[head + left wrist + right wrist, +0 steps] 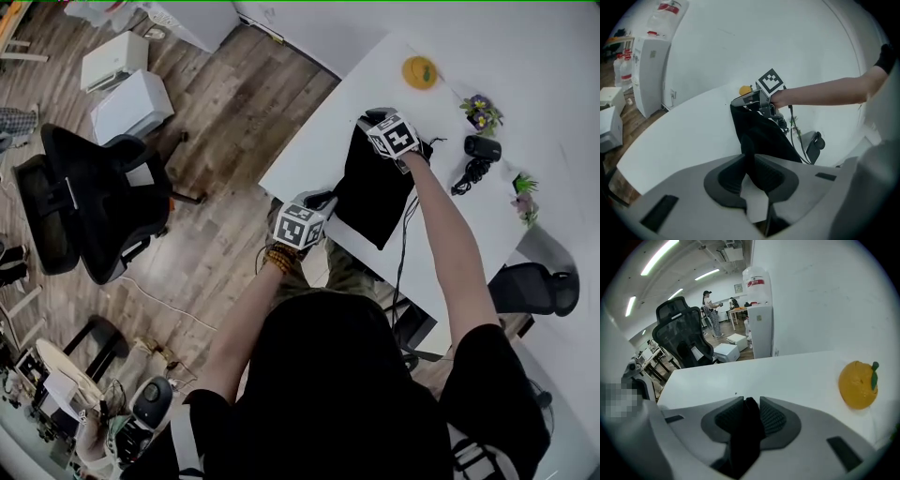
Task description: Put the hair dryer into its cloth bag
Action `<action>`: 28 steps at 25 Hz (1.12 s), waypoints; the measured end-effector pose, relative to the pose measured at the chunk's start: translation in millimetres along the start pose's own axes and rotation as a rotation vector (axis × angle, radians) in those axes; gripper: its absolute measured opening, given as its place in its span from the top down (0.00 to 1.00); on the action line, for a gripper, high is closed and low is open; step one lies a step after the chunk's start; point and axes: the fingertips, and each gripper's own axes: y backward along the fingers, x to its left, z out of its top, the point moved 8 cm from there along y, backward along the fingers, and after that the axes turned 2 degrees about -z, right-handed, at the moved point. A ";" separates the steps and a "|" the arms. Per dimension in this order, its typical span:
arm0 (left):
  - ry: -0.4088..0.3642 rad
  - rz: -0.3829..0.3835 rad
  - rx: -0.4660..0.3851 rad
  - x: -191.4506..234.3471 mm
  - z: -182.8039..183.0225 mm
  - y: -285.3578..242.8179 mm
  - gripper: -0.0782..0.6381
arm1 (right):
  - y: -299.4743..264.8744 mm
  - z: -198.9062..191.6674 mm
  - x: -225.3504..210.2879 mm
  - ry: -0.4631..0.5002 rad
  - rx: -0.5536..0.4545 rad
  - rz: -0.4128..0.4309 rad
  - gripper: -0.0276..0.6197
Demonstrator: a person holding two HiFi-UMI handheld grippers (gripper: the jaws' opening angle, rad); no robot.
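Observation:
A black cloth bag (375, 187) lies on the white table (309, 141), its near end hanging over the table's edge. My left gripper (322, 200) is at the bag's near edge, and its pads are shut on a fold of the black cloth (750, 145). My right gripper (373, 119) is at the bag's far end, shut on another fold of the cloth (747, 420). A black device with a coiled cord, apparently the hair dryer (481, 148), lies on the table to the right of the bag, apart from both grippers.
An orange toy fruit (419, 71) lies beyond the bag. Two small potted plants (480, 112) stand near the dryer. A dark cable (401, 262) hangs off the table's near edge. A black office chair (89, 202) and white boxes (131, 103) are on the wooden floor at left.

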 end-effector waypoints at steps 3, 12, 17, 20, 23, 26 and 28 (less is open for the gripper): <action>-0.015 -0.024 -0.011 2.1 0.7 9.3 0.81 | 6.5 -4.2 -5.0 -0.018 -0.012 -0.020 0.85; -0.026 0.057 -0.098 41.5 19.1 68.1 0.82 | 67.5 -24.7 -59.2 -0.248 -0.164 -0.094 0.88; 0.030 0.288 -0.199 75.3 44.3 88.0 0.70 | 98.1 -50.3 -74.7 -0.330 -0.272 -0.155 0.73; 0.053 0.310 -0.180 69.2 42.2 85.0 0.67 | 127.8 -80.9 -75.7 -0.410 -0.326 -0.194 0.59; 0.067 0.227 -0.120 31.0 27.3 66.0 0.66 | 153.4 -126.4 -63.9 -0.473 -0.309 -0.232 0.59; 0.013 0.152 -0.025 -13.1 5.7 36.2 0.66 | 155.8 -168.4 -48.7 -0.484 -0.231 -0.211 0.60; -0.061 0.151 0.070 -30.8 -12.5 13.0 0.65 | 149.5 -187.0 -40.2 -0.492 -0.193 -0.170 0.60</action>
